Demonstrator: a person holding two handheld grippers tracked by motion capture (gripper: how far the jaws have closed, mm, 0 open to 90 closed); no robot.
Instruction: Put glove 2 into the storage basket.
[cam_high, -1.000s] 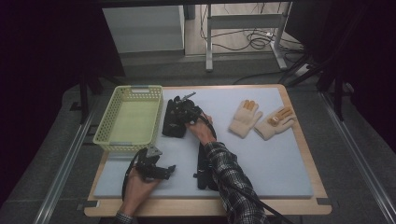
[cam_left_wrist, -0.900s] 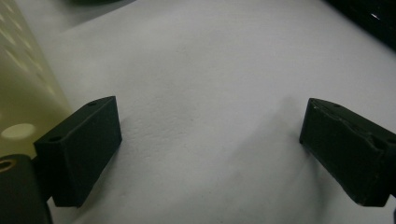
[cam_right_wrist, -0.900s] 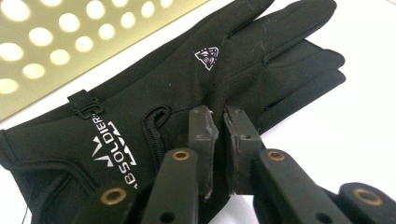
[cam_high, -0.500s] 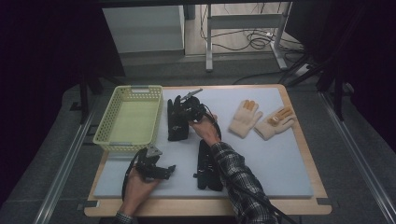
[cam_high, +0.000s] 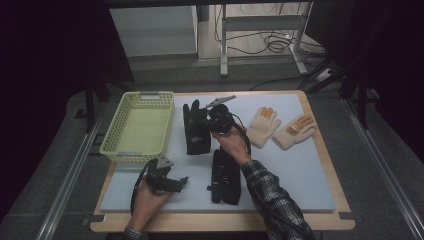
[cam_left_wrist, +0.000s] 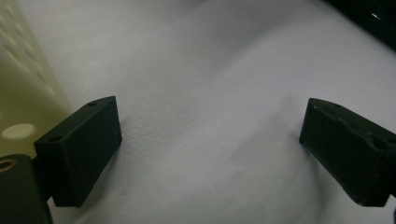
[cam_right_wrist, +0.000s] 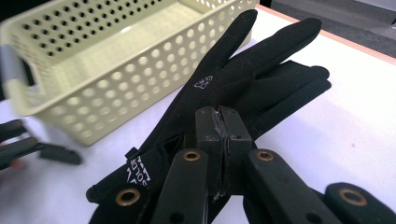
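Observation:
A black glove (cam_high: 195, 129) lies flat on the white mat beside the yellow basket (cam_high: 111, 146), fingers pointing away from me. My right gripper (cam_high: 212, 120) is shut on that black glove (cam_right_wrist: 243, 79) at its palm edge, the jaws (cam_right_wrist: 217, 123) pressed tight together. A second black glove (cam_high: 225, 176) lies nearer me, partly under the right forearm. My left gripper (cam_high: 172, 182) rests low on the mat at the front left. Its jaws (cam_left_wrist: 210, 144) stand wide open over bare mat, with nothing between them.
Two tan gloves (cam_high: 263, 125) (cam_high: 295, 131) lie side by side at the right of the mat. The basket (cam_right_wrist: 93, 70) has nothing in it; its wall (cam_left_wrist: 18, 93) is close on the left gripper's left. The wooden table edge (cam_high: 330, 165) frames the mat.
The right gripper has drawn the black glove out from a bunched heap into a flat, stretched shape and shifted slightly right. The left gripper has stayed in place.

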